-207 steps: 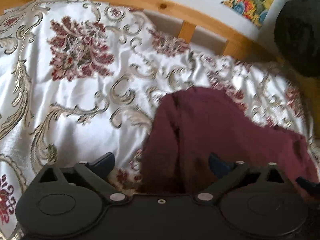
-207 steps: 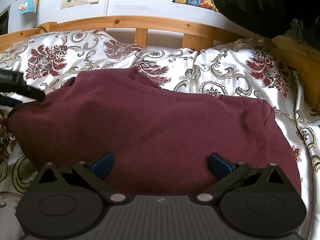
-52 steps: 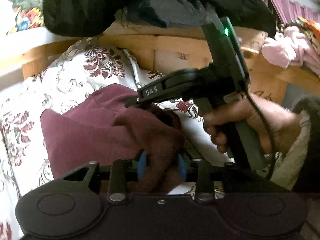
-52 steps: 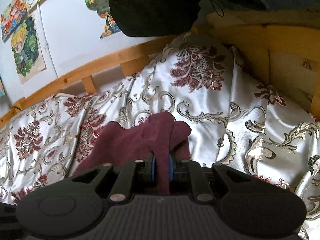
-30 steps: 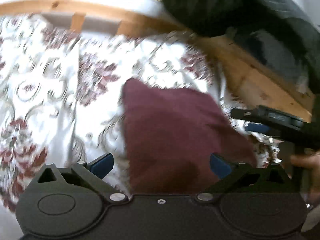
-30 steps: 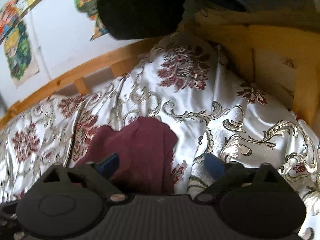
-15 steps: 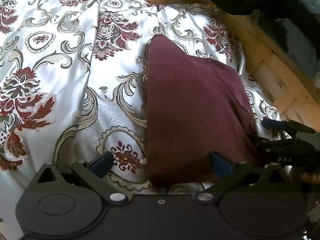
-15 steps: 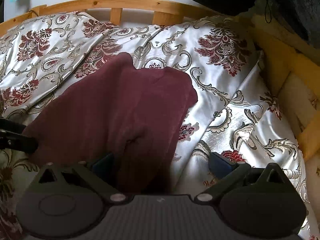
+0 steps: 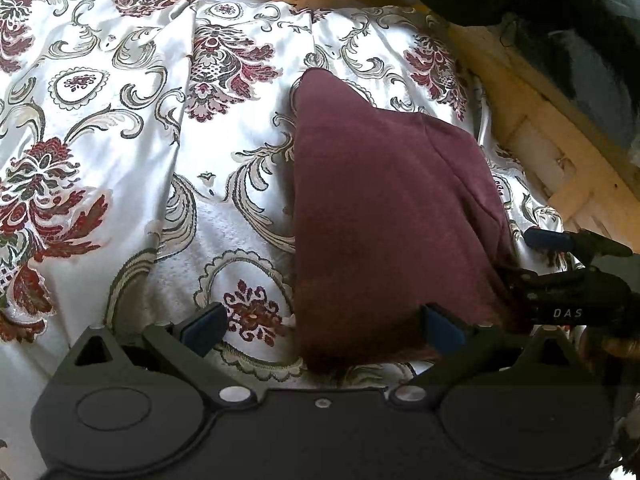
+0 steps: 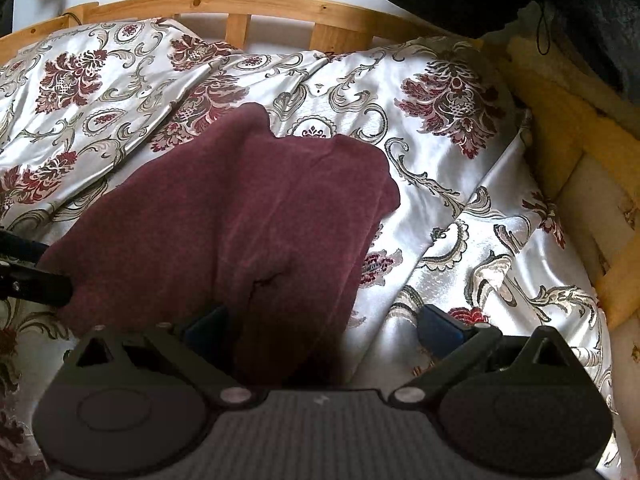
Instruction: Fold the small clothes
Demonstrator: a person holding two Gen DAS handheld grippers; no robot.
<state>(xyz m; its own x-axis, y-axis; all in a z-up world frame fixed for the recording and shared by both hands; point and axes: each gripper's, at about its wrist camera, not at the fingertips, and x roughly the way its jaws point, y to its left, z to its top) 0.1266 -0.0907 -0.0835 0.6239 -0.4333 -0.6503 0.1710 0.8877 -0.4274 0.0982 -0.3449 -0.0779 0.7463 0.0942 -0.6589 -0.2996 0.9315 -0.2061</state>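
Garment (image 9: pixel 384 216): one maroon knit piece, lying folded on the patterned bedspread (image 9: pixel 120 128), toward the side of the bed by the wooden frame (image 9: pixel 552 128), with a clear margin of bedspread between it and the frame. Seen from the right wrist (image 10: pixel 240 216), its layers overlap unevenly; the far edge is lumpy and a crease runs near the near edge.

Left gripper (image 9: pixel 320 326): jaws wide, empty, poised over the near left corner of the fold. Right gripper (image 10: pixel 322 328): jaws wide, empty, straddling the near right edge; it also appears at the right edge of the left view (image 9: pixel 576 272).

Handling, judged: fabric looks thick, soft and limp, light, not slippery against itself, though the satin bedspread beneath may let it slide. No fragility. It will sag between holds, so two grips are better than one.

Grip points, judged: both near corners, pinching all layers together at the edge, to lift and fold away toward the far edge. Risk: catching only the top layer, or bedspread along with it.
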